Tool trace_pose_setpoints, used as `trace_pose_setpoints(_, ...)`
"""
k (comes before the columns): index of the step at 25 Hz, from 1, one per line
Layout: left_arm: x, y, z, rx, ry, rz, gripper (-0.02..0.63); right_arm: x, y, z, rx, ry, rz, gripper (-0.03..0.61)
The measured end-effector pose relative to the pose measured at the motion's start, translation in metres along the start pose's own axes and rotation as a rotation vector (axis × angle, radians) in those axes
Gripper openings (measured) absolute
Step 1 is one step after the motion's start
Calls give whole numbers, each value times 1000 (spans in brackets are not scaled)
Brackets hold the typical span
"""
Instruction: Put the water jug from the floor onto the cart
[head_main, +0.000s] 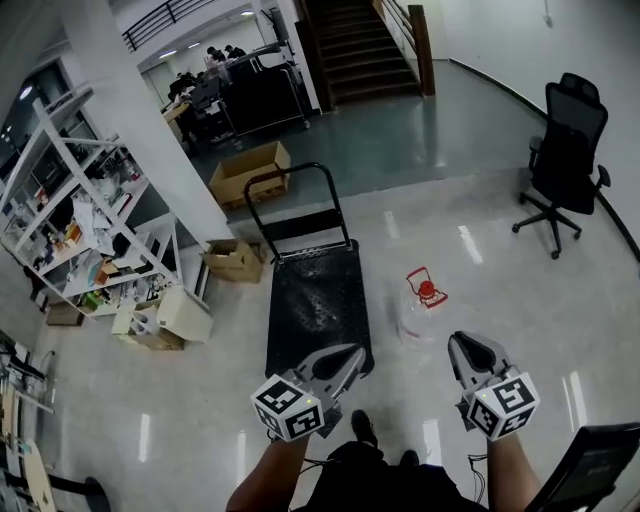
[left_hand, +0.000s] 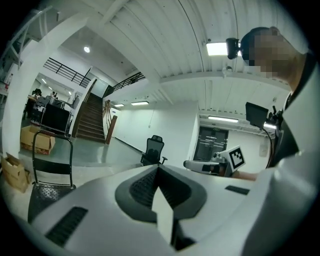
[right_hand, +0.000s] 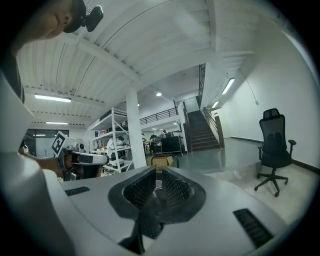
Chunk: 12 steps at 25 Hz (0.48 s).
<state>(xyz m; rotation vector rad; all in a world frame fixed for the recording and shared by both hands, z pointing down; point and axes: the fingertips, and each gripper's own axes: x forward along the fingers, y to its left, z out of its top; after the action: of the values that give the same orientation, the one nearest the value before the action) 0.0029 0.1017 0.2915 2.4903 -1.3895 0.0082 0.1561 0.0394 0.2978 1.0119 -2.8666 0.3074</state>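
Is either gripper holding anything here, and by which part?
Nothing is held. Left tongs shut, right tongs barely apart, both empty; the water jug stands untouched on the floor.

A glossy pale floor (head_main: 150, 440) fills the lower head view and gives way near the top to a darker grey-green floor (head_main: 420, 130) running to a dark staircase (head_main: 360, 45) beside a white wall (head_main: 520, 40). A white pillar (head_main: 140, 120) slants down the upper left, a cluttered white shelving rack (head_main: 70, 200) to its left and open cardboard boxes (head_main: 250, 172) near its foot; a black office chair (head_main: 565, 150) stands at the right edge. In the left gripper view a ribbed white ceiling (left_hand: 165, 40) carries a lit panel (left_hand: 216, 48).
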Motion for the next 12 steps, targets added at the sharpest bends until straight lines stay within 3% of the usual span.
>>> trace_pose_setpoints(7, 63, 98, 19, -8, -19, -48, -6, 98, -40, 20, -41, 4, -39, 44)
trace_pose_setpoints(12, 92, 171, 43, -12, -19, -96, -6, 177, -65, 39, -14, 9, -95, 55)
